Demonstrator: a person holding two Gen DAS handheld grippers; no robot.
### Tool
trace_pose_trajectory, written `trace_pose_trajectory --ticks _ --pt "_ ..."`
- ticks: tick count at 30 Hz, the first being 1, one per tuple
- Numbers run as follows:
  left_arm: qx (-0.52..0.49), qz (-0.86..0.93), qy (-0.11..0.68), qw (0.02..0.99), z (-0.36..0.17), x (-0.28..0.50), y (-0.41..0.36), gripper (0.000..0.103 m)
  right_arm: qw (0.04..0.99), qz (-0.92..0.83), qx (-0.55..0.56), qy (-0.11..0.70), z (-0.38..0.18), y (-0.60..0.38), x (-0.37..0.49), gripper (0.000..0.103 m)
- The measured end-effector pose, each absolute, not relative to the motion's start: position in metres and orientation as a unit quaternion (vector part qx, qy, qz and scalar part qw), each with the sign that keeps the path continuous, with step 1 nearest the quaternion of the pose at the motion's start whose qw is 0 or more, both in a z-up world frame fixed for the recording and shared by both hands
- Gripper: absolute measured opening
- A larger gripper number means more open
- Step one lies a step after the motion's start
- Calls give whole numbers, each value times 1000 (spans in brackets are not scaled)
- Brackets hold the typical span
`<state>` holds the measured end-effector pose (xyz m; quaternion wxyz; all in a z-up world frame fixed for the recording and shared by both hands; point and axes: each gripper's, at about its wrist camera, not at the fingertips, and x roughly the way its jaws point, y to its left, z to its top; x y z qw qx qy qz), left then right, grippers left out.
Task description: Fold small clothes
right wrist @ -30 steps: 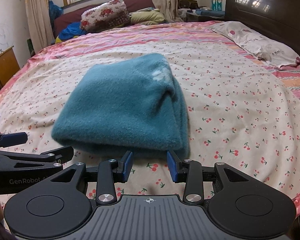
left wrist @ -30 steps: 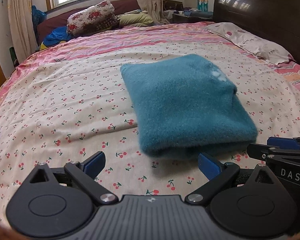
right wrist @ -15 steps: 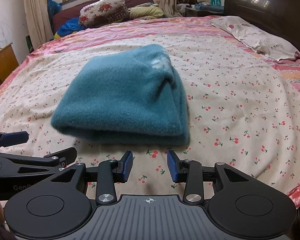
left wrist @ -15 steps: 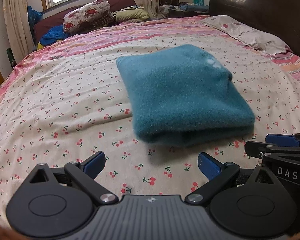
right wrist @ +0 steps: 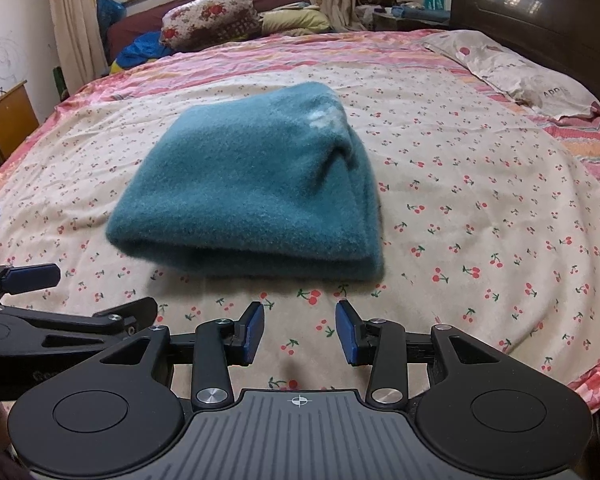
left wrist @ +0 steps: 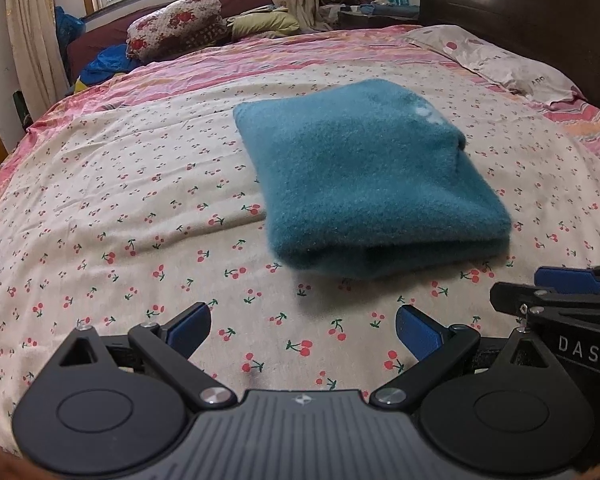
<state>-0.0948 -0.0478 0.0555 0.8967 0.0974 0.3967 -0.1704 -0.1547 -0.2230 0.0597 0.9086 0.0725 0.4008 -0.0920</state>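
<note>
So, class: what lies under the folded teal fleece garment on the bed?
The folded teal fleece garment rests on the cream cherry-print bedsheet, which shows all around it. Whatever lies directly beneath the fleece is covered and cannot be seen.

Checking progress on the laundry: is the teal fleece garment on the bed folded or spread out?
Folded. The teal fleece garment lies as a compact stack on the cherry-print bedsheet, with doubled layers showing along its near edge.

A fuzzy teal garment [left wrist: 364, 184] lies folded flat on the cherry-print bedsheet [left wrist: 140, 208].
</note>
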Motion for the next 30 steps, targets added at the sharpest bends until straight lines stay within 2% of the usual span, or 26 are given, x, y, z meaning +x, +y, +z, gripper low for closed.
trace_pose_trajectory --ticks 30 --pt "103 -166 396 897 51 -99 -46 103 906 -96 83 404 53 -218 -166 44"
